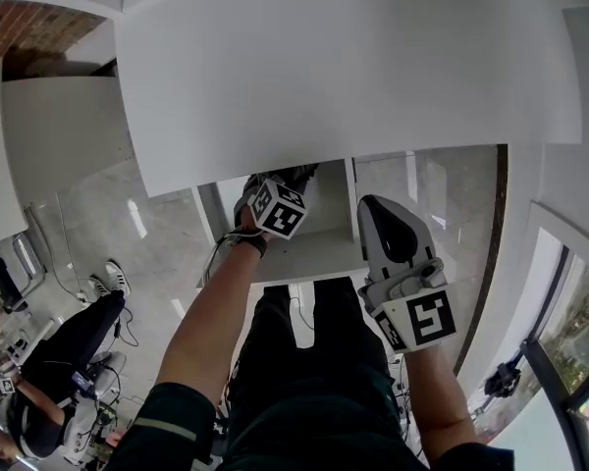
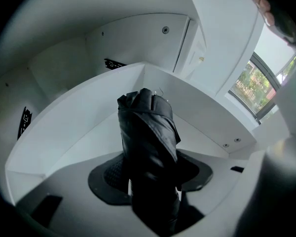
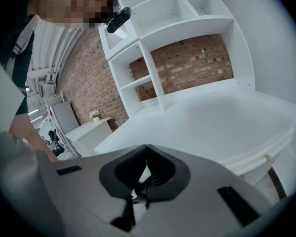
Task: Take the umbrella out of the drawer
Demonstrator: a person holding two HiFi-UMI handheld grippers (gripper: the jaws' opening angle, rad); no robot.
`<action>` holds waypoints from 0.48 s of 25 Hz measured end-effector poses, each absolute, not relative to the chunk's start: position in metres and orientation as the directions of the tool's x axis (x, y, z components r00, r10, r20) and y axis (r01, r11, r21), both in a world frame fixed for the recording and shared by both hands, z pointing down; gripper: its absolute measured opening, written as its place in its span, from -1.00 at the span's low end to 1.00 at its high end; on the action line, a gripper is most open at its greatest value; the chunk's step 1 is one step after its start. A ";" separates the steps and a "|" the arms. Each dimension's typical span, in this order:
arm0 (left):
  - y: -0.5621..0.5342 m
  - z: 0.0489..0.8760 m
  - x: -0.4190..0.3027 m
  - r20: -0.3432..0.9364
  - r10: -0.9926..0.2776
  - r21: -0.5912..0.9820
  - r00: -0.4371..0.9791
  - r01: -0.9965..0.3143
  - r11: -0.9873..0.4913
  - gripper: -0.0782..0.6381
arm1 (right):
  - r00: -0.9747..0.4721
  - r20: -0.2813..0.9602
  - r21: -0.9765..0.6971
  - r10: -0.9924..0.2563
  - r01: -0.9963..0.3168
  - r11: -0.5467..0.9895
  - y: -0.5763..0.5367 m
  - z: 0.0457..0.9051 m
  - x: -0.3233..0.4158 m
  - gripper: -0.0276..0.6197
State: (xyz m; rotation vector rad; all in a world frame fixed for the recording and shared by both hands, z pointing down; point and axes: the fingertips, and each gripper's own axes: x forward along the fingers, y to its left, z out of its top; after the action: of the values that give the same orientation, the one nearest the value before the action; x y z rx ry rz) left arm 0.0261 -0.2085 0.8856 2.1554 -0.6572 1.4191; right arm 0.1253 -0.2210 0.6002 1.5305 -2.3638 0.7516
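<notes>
You're working the grasp: your left gripper (image 2: 150, 181) is reaching down into the open drawer (image 2: 89, 115), jaws standing wide around the folded umbrella (image 2: 148, 132) and pads seemingly pressing its sides. Your right gripper (image 3: 147, 148) is idling in front of the desk (image 1: 353, 67) - jaws together, empty. Next you're needing a firm hold, then a lift up and back, clearing the desk edge overhead. The umbrella is sitting inside the drawer, its long axis running straight away from the jaws toward the back corner - which end is leading, I can't tell.
</notes>
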 end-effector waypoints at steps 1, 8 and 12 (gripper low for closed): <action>-0.208 0.885 0.026 0.927 -0.131 0.125 0.351 -0.619 -0.775 -0.11 | -0.429 0.449 -0.295 -0.783 -0.899 0.324 -0.221 0.600 0.124 -0.90; -0.198 0.867 0.035 0.908 -0.105 0.157 0.406 -0.560 -0.813 -0.12 | -0.429 0.449 -0.311 -0.784 -0.897 0.313 -0.216 0.592 0.117 -0.90; -0.193 0.846 0.044 0.884 -0.104 0.167 0.457 -0.514 -0.841 -0.13 | -0.421 0.413 -0.275 -0.808 -0.903 0.330 -0.215 0.577 0.120 -0.90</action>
State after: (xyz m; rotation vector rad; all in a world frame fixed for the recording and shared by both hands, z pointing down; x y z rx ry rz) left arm 0.0438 -0.1928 0.8462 2.2985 -0.5198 1.3522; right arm 0.1197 -0.2147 0.5771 1.5612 -2.3902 0.6972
